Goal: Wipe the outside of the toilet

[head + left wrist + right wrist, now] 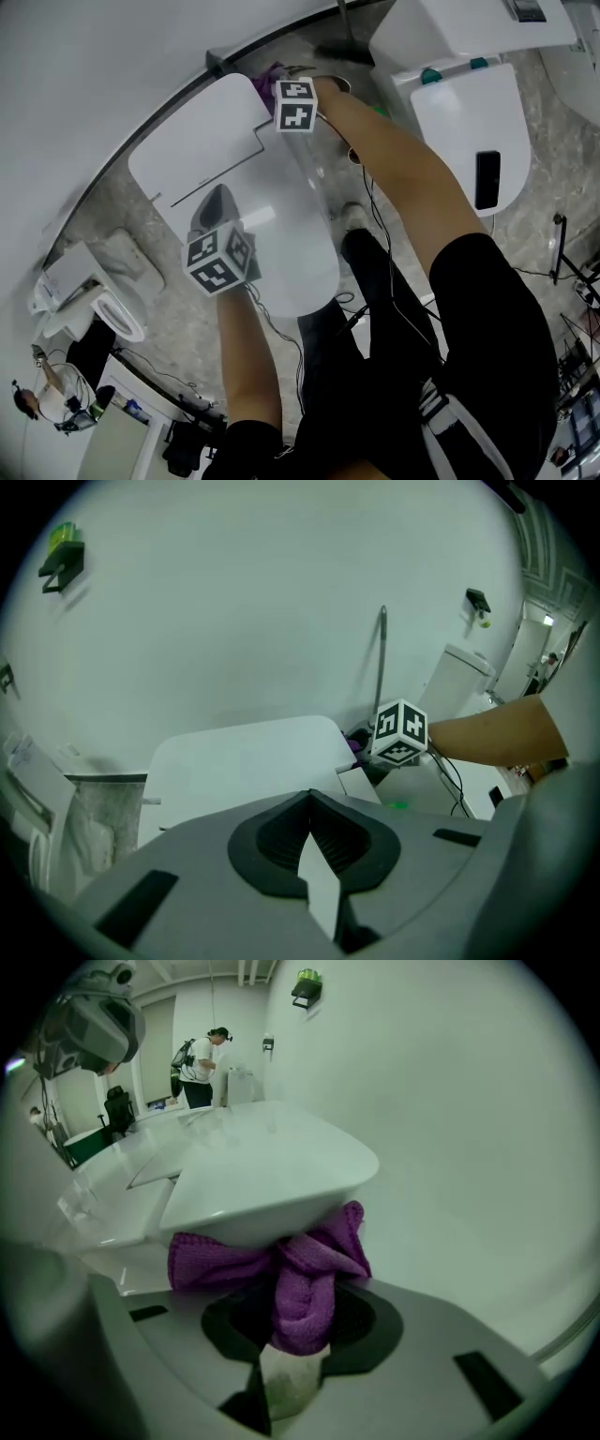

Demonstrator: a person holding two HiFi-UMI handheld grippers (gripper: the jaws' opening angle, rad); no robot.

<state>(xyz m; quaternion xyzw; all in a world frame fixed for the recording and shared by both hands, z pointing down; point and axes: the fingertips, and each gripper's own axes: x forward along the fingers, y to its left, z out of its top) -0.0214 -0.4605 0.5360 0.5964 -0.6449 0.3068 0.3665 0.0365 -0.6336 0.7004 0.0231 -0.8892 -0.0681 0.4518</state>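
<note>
**Head view.** The toilet (291, 253) is white, seat lid down, at centre frame. Its flat cistern lid (202, 141) lies up and left of that, against the curved white wall (94, 56).
- Your left gripper (217, 202) hangs over the near end of the cistern lid, with its marker cube (220, 261) toward the camera.
- Your right gripper (289, 94) sits at the lid's far corner, top centre. A purple cloth (266, 82) shows just beyond it.
- A second toilet (469, 122) stands at upper right, with a black oblong (487, 178) on its lid.
- A third toilet (94, 300) is at lower left.

**Left gripper view.** On your left gripper (309, 841), the dark ribbed pads are pressed together with nothing between them.
- The cistern lid (244, 761) lies beyond them, centre frame.
- To its right are the right gripper's cube (401, 731) and your forearm (497, 733).
- A scrap of the purple cloth (354, 746) shows just left of that cube.
- A thin upright pipe (382, 658) runs up the wall behind.

**Right gripper view.** The jaws of your right gripper (300, 1312) pinch the purple cloth (305, 1274), which is bunched in a thick fold.
- The cloth touches the underside of the cistern lid (272, 1176) at its overhanging edge, and one flap spreads left along it.
- White wall fills the right of the frame.
- A person (202, 1058) stands far off at upper left.
</note>
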